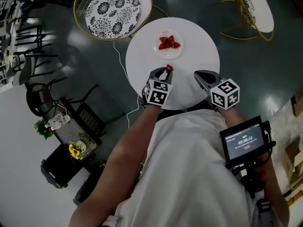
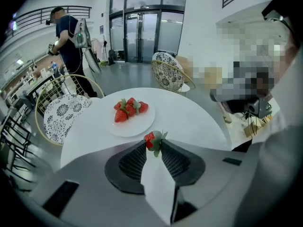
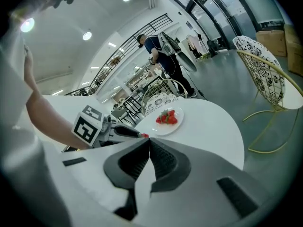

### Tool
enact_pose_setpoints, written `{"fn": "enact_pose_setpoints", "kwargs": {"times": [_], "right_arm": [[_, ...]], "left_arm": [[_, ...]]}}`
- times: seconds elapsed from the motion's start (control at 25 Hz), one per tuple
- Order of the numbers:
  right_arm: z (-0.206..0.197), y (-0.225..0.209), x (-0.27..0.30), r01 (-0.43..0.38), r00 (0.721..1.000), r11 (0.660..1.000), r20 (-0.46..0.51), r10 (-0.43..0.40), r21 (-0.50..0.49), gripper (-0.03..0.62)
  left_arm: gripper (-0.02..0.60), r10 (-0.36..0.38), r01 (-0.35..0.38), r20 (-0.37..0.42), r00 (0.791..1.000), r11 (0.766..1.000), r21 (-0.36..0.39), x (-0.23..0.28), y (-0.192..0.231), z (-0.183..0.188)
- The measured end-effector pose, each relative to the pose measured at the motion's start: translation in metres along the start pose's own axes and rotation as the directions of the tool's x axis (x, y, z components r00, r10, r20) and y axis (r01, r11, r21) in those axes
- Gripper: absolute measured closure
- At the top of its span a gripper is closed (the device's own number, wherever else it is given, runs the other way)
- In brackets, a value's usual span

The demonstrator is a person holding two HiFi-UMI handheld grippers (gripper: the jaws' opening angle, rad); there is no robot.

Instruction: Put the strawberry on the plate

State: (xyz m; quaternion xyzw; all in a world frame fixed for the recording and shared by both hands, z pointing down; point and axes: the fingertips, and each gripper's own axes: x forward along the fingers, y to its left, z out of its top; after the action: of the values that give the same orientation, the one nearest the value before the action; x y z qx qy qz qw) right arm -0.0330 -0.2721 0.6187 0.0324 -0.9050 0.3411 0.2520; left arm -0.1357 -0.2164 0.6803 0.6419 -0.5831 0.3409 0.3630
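Note:
A round white plate (image 1: 161, 54) (image 2: 135, 125) (image 3: 156, 128) with several strawberries (image 1: 168, 42) (image 2: 129, 110) (image 3: 167, 117) on it sits toward the far side of the round white table (image 1: 199, 46). My left gripper (image 1: 167, 70) (image 2: 154, 144) is shut on a red strawberry (image 1: 169, 67) (image 2: 150, 139) with green leaves, held just short of the plate's near rim. My right gripper (image 1: 198, 74) (image 3: 148, 141) hovers over the table's near right part, its jaws shut with nothing between them. The left gripper (image 3: 137, 135) also shows in the right gripper view.
Two wire chairs with patterned cushions (image 1: 113, 11) (image 1: 253, 6) stand beyond the table. A cable (image 1: 124, 74) runs along the floor at the table's left. A person (image 2: 71, 46) stands far off in the room. A monitor (image 1: 244, 141) hangs at my right side.

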Motion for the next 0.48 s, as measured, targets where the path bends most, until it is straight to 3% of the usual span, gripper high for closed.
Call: {"fn": "enact_pose_setpoints", "kwargs": {"times": [0.2,0.48], "right_arm": [[-0.006,-0.004,-0.006,0.000,1.000,1.000,-0.009,0.000,0.011,0.586],[-0.016,-0.007,-0.009,-0.002,1.000,1.000,-0.008,0.002,0.030,0.586]], "left_arm": [[0.474,0.036,-0.033,0.041,0.999,0.998,-0.061,0.015,0.016,0.017],[0.474,0.060,-0.054,0.037,0.998,0.988,-0.145,0.026,0.029,0.033]]}}
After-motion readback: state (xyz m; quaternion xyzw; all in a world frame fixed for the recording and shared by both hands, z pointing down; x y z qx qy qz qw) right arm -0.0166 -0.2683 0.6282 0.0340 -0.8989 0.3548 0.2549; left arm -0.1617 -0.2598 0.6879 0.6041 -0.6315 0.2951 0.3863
